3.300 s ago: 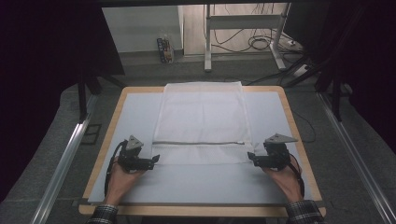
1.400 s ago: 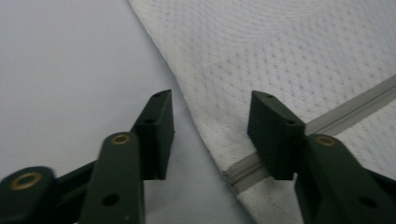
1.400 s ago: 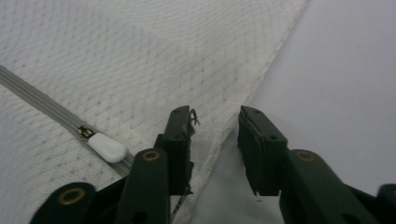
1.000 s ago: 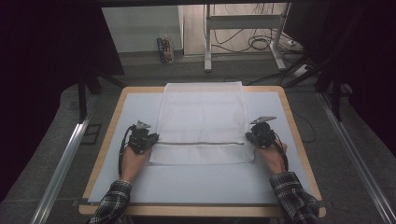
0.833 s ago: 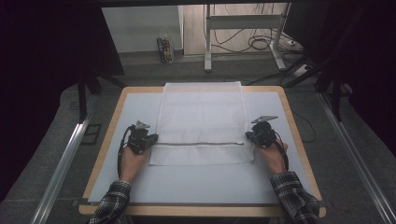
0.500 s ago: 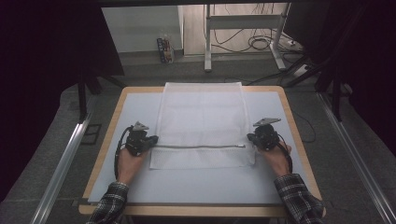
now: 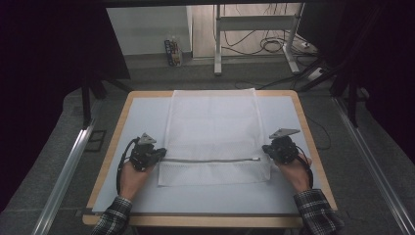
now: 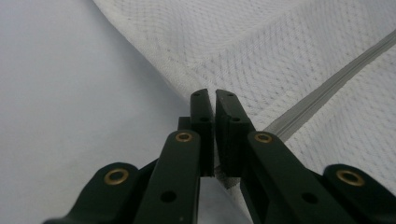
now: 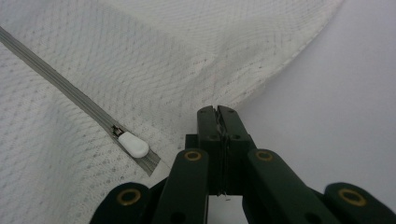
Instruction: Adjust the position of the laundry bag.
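A white mesh bag lies flat on the pale mat, its grey zipper running across near the front. My left gripper is shut on the bag's left edge at the zipper's end; in the left gripper view the jaws pinch the mesh beside the zipper. My right gripper is shut on the right edge. In the right gripper view the jaws clamp the hem, with the white zipper pull just to their left.
The mat sits on a wooden table with a narrow rim all round. A metal rail runs along the left side and another along the right. A stand and cables lie on the floor beyond the far edge.
Both grippers have drawn back toward the near edge, still shut on the bag. The zipper line and the bag's front edge have slid nearer with them.
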